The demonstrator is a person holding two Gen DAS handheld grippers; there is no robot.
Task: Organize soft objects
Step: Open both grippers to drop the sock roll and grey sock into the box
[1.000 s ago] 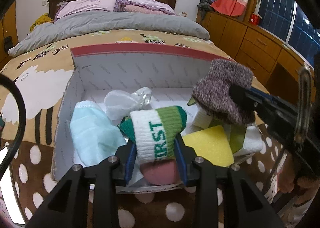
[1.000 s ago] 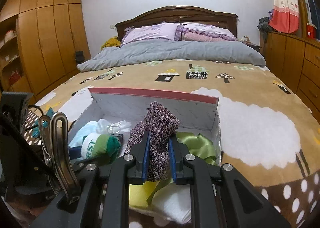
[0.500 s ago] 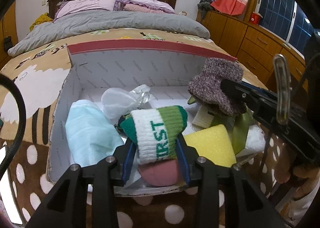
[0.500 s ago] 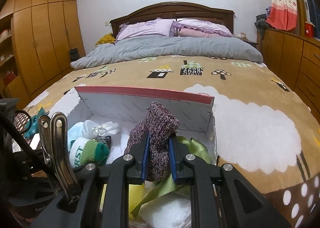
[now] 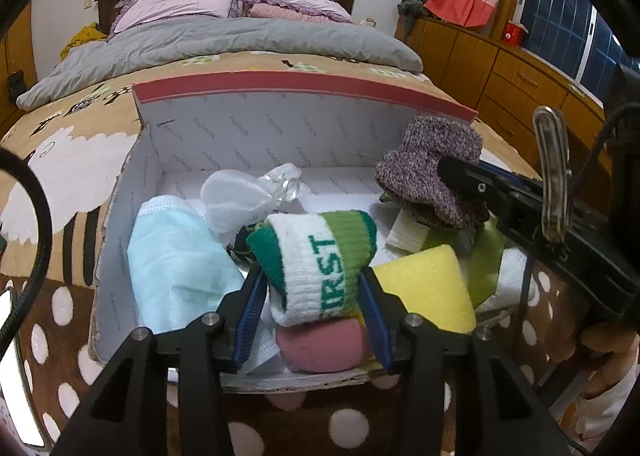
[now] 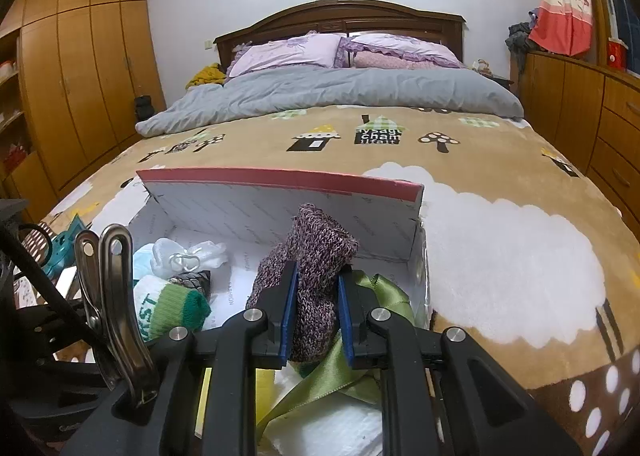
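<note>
The left claw [image 5: 312, 288] has just been opening its jaws; the green-and-white knitted sock [image 5: 316, 260] sits between the blue pads, and whether they press on it cannot be told. The sock rests on a pink sponge [image 5: 320, 348] at the near edge of the white cardboard box [image 5: 256, 127], which stands on the bed's brown blanket [image 6: 500, 183]. The right claw [image 6: 316, 312] is clamped on a purple knitted sock [image 6: 316, 256], held above the box's right side over a green ribbon [image 6: 384, 292]. A blue face mask [image 5: 176, 264], a white mesh pouch [image 5: 236, 199] and a yellow sponge [image 5: 424, 288] lie inside.
</note>
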